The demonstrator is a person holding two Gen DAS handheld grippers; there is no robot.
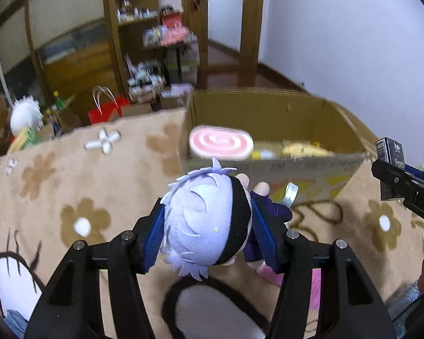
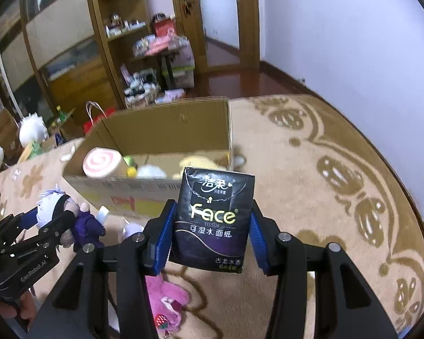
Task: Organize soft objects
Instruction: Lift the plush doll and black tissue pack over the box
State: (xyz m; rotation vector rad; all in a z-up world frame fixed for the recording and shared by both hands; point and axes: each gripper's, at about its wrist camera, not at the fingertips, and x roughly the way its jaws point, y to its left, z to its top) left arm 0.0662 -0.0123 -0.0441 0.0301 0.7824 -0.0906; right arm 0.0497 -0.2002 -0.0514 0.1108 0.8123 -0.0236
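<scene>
Blanket-borne "Face TISSUE" pack (image 2: 212,220)

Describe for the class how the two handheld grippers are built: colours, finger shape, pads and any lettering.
Both the left gripper and the right gripper are matte black, with angular linkage arms joined by silver pins. Each finger carries a ribbed blue pad. White "GenRobot.AI" lettering runs along the left gripper's body.
</scene>
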